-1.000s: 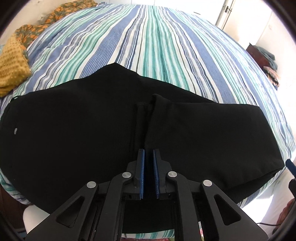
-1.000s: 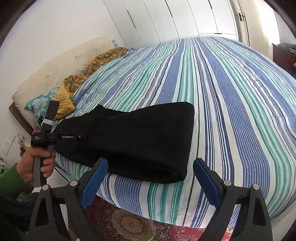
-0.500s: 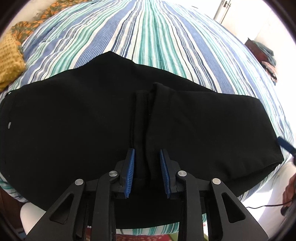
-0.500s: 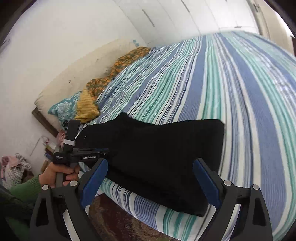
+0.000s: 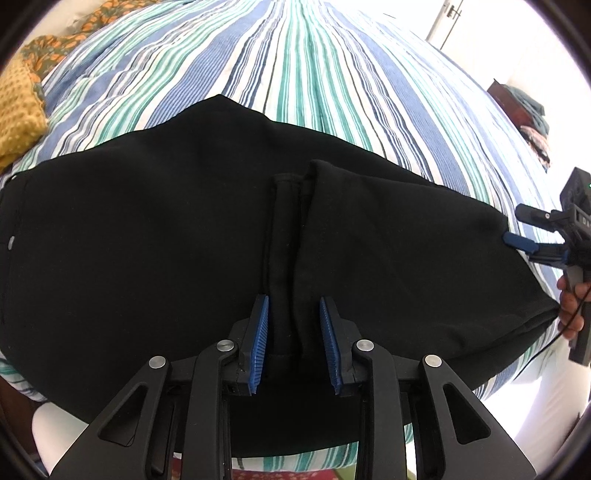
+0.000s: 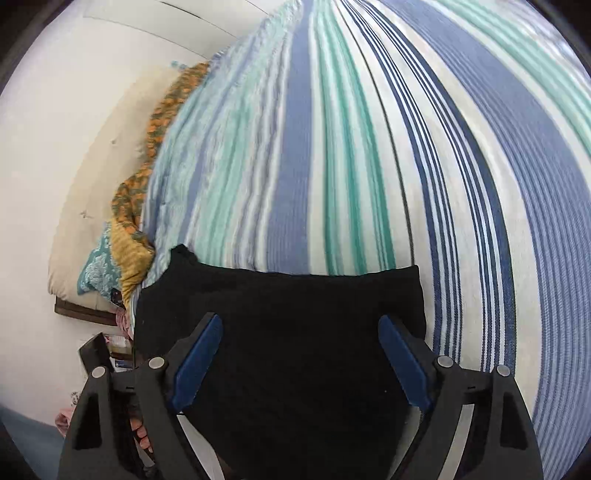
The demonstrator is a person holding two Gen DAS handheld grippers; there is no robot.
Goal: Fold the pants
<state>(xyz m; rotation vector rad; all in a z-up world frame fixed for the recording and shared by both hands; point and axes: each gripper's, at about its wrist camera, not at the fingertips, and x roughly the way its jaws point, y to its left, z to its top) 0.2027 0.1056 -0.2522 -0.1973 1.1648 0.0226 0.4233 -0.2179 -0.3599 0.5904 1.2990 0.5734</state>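
Mustard-yellow knitted cloth (image 5: 16,114) and orange-patterned fabric (image 5: 74,22): at the bed's far left edge, clear of the garment. Blue, teal and white striped bedspread (image 5: 295,74): covers the bed. Black fabric pants (image 5: 147,240): spread flat across the near edge of the bed, a raised crease at the middle. Left gripper (image 5: 293,343): narrowly parted, blue pads either side of the crease, not pressing it. Right gripper (image 6: 299,365): wide, jaws closing, above the pants' right end, nothing gripped.
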